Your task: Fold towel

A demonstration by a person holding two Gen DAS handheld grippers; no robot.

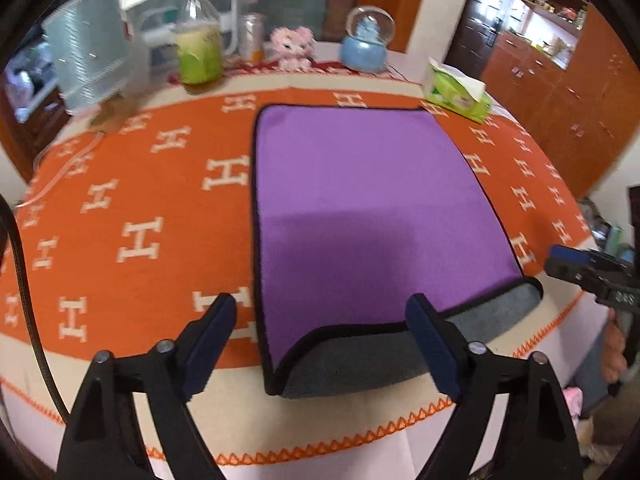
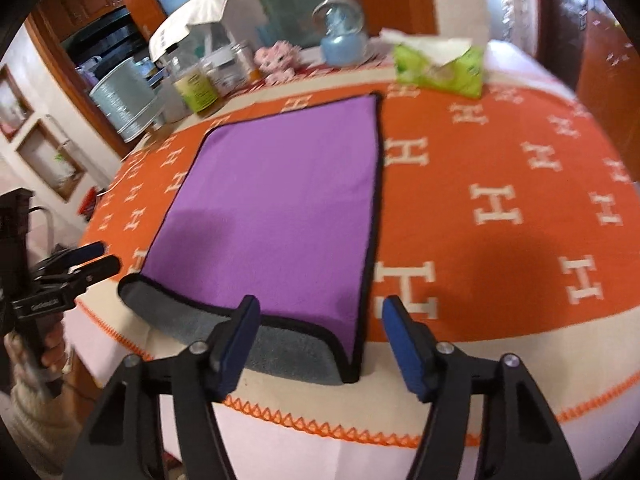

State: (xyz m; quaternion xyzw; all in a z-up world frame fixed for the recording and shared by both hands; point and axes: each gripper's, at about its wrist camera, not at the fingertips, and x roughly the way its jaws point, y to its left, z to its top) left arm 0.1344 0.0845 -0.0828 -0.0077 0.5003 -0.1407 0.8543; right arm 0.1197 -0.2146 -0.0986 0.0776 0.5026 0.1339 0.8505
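- The purple towel (image 1: 360, 208) lies flat on the orange H-patterned tablecloth (image 1: 132, 208), black-trimmed, its near edge draped over the table's front so the grey underside (image 1: 360, 364) shows.
- Both near corners sit right in front of the cameras: the left one just ahead of the left gripper (image 1: 320, 344), the right one just ahead of the right gripper (image 2: 316, 344).
- Left gripper: jaws spread wide, nothing between them, the towel's near-left corner framed in the gap but not touched.
- Right gripper: same story, jaws wide apart and empty (its left finger overlaps the grey hem in the picture, though I can't tell whether it makes contact).
- My read: this is the approach before the first fold, with no grasp made yet.
- Next move, as I judge it, calls for each gripper to close on its own near corner, pinching trim and cloth together, then lift evenly and carry the edge toward the far hem.
- Beyond the far edge stand a green tissue pack (image 1: 460, 92), a blue snow globe (image 1: 366, 46), a pink plush toy (image 1: 292, 46) and a jar (image 1: 200, 40), so the carry should stop short of them.
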